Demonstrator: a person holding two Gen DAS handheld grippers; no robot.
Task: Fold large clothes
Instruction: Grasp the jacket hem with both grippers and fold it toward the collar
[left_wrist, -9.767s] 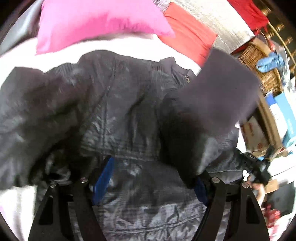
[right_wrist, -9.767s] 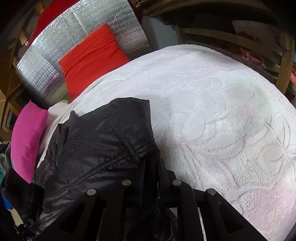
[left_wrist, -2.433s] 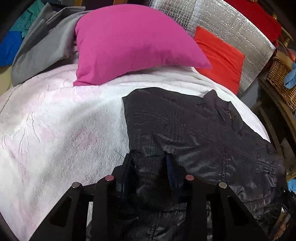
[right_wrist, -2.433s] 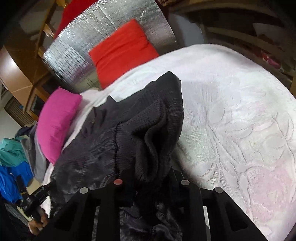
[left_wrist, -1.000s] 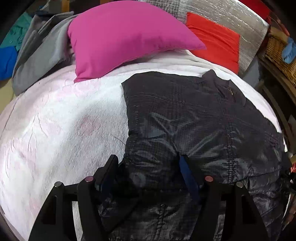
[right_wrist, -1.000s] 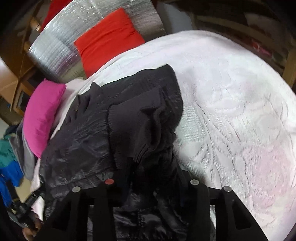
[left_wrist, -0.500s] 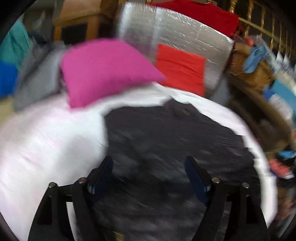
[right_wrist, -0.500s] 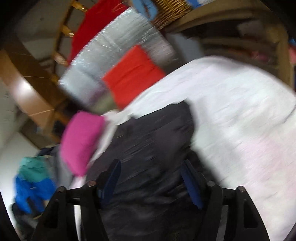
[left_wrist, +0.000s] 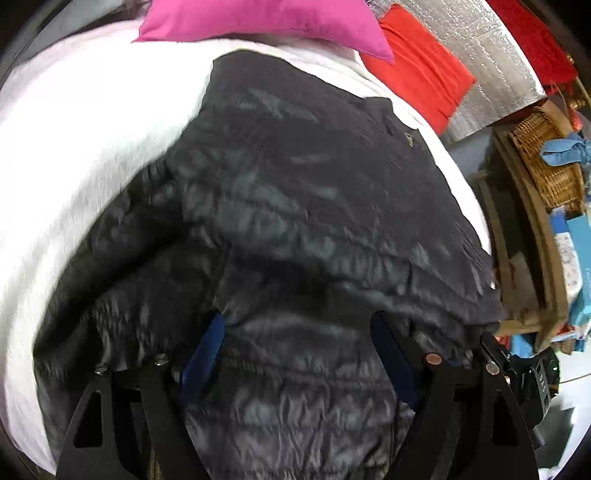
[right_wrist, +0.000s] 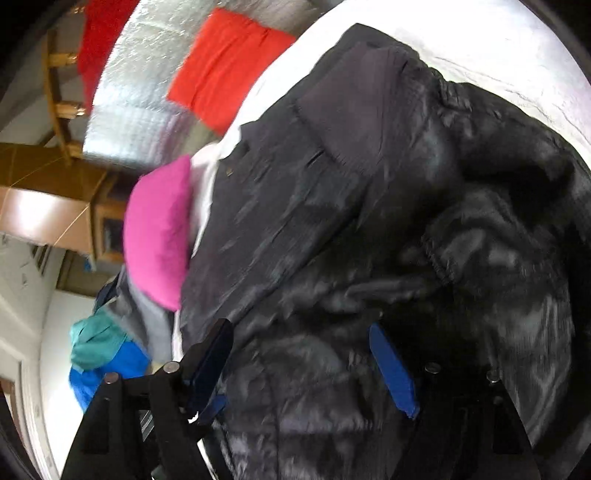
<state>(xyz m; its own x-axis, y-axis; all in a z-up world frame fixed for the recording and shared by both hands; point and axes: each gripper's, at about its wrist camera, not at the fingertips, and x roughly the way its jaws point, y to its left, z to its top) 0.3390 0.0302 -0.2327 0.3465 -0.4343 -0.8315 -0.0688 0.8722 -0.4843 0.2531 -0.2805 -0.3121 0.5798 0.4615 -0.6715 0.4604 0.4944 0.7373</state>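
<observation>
A black quilted jacket (left_wrist: 314, 184) lies spread and partly folded on the white bedspread (left_wrist: 74, 129). In the left wrist view, my left gripper (left_wrist: 295, 332) hangs open just above the jacket's near hem, its blue pads wide apart and crumpled fabric below them. In the right wrist view, the jacket (right_wrist: 369, 221) shows a ribbed cuff and a bunched sleeve on top. Over that near edge my right gripper (right_wrist: 299, 354) is open too, with nothing pinched between its pads.
At the head of the bed lie a pink pillow (left_wrist: 258, 18) and a red cushion (left_wrist: 421, 66) against a silver foil board (left_wrist: 498, 55). A wicker basket (left_wrist: 546, 162) and boxes stand to the right. Teal and blue clothes (right_wrist: 99, 350) are heaped beyond the pillow.
Both grippers were shut on the jacket's near edge and have since opened and let it go. Both views have swung and now look down closer onto the jacket.
</observation>
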